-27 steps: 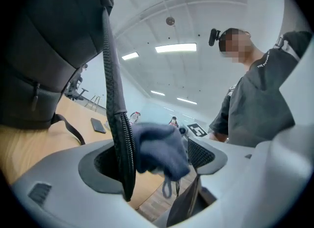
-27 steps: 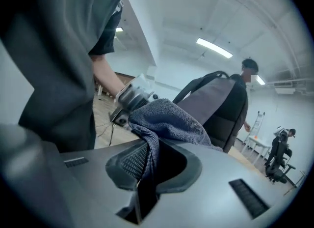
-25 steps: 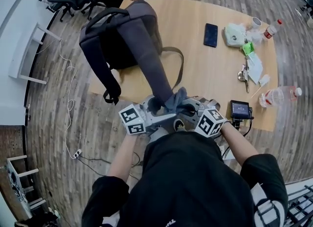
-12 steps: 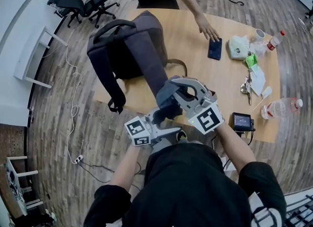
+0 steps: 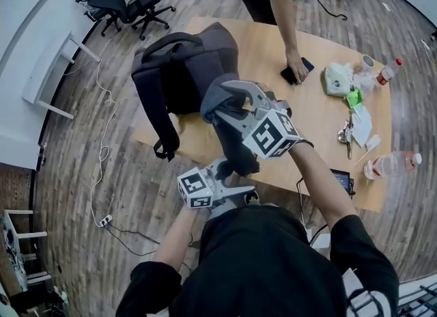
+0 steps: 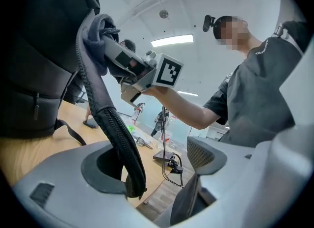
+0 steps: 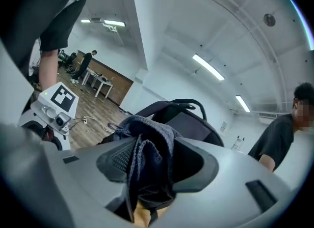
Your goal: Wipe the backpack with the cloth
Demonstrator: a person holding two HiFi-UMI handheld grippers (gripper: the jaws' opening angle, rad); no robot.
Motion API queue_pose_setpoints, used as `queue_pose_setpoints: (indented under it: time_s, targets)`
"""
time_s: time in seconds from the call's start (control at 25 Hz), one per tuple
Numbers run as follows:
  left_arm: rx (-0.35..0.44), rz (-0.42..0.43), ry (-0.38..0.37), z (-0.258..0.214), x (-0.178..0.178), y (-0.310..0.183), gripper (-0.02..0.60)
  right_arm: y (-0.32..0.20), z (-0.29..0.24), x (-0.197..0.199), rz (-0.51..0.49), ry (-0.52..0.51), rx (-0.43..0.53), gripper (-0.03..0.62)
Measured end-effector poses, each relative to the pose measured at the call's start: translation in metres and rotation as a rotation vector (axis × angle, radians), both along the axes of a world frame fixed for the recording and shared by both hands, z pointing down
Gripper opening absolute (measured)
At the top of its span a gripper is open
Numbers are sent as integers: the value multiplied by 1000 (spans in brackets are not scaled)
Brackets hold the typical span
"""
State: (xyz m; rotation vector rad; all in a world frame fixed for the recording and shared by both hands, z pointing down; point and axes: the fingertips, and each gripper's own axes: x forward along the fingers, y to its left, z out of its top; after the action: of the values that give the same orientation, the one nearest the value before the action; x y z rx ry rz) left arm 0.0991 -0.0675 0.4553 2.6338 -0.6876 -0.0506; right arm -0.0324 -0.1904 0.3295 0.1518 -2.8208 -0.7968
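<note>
Right tool [image 7: 152,173] is clamped on the cloth [image 7: 147,143], pressed to the strap [image 5: 229,134] just ahead of it, with the backpack [image 5: 177,70] beyond on the desk [image 5: 321,124]. Left tool [image 6: 157,168] gapes, the strap end against one jaw. Wiping seems underway on the strap, and the bag's body is likely left to do.
</note>
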Motion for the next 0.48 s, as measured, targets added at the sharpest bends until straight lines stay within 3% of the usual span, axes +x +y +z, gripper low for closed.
queue_pose_setpoints:
  time_s: [0.12,0.2,0.32,0.4,0.48]
  targets:
    - [15,4,-2,-5,-2,-1,396,7,20,-6,15,61,94,176]
    - [14,0,15,-8,-4,-3,396,3,28,-14,62,110,282,93]
    - [18,-7,27,-13,-7,-1,394,-11,8,-26,113,113,513,66]
    - [20,6,21,-15,-6,5,394,-31,-29,-36,170,40,545,61]
    - [24,18,23,-15,-4,11,394,-57,-63,-45,214,-5,500,60]
